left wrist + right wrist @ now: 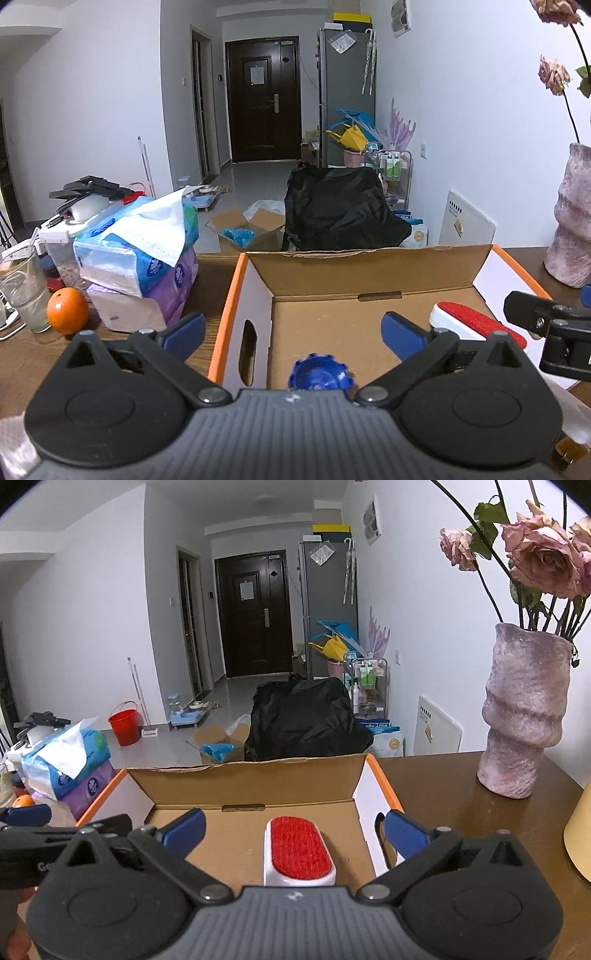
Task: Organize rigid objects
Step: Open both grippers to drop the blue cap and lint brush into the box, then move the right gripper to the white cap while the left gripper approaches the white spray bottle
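An open cardboard box (317,269) with orange-edged white sides stands on the brown table; it also shows in the right wrist view (255,779). A white lint brush with a red pad (298,851) lies on the box floor, seen at the right in the left wrist view (472,319). A blue ridged cap (320,373) lies on the box floor near the front. My left gripper (293,334) is open and empty above the cap. My right gripper (295,834) is open and empty, its fingers on either side of the brush, above it.
Tissue packs (147,254), an orange (67,311) and a glass (24,288) stand left of the box. A pink vase with dried roses (524,709) stands on the table to the right. A yellow object (580,834) is at the far right edge.
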Demonstrator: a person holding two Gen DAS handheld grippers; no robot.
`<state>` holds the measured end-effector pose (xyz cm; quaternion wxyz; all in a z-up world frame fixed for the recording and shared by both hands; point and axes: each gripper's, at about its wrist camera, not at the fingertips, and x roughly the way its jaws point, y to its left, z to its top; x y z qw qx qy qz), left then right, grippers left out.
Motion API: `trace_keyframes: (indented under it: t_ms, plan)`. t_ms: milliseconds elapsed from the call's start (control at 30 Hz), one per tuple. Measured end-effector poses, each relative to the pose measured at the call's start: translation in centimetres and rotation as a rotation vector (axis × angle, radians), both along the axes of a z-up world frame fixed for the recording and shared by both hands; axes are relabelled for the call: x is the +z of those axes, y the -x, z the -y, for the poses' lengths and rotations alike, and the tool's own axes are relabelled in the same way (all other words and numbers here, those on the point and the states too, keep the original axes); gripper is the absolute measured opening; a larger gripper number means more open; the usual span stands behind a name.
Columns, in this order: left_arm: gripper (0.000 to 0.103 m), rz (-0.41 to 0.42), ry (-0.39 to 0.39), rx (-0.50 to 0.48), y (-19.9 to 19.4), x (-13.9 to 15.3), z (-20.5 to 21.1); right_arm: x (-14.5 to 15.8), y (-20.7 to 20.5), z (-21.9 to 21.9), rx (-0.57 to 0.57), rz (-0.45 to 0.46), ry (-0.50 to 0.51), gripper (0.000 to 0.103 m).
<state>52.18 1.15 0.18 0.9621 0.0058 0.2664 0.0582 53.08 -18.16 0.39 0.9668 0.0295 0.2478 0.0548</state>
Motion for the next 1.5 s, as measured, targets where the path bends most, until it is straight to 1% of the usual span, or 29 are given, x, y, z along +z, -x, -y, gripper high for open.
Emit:
trace_keyframes:
  t_ms: [233,633,1067,1500]
  plan:
    - [0.103,0.015,-0.004,0.004,1.8,0.5,-0.2,0.5,1.7,0.3,0.008,0.015,0.003,0.103]
    - [0.103,0.018,-0.007,-0.003,4.9,0.4,-0.8,1.1,5.2,0.8,0.012,0.039,0.015,0.103]
    - [0.103,0.035,-0.005,-0.011,9.7,0.3,-1.0,1.4,9.1,1.1,0.024,0.059,0.038,0.103]
    - [0.103,0.039,-0.002,-0.031,14.5,0.3,-0.4,1.3,13.2,1.2,0.035,0.055,0.057,0.103]
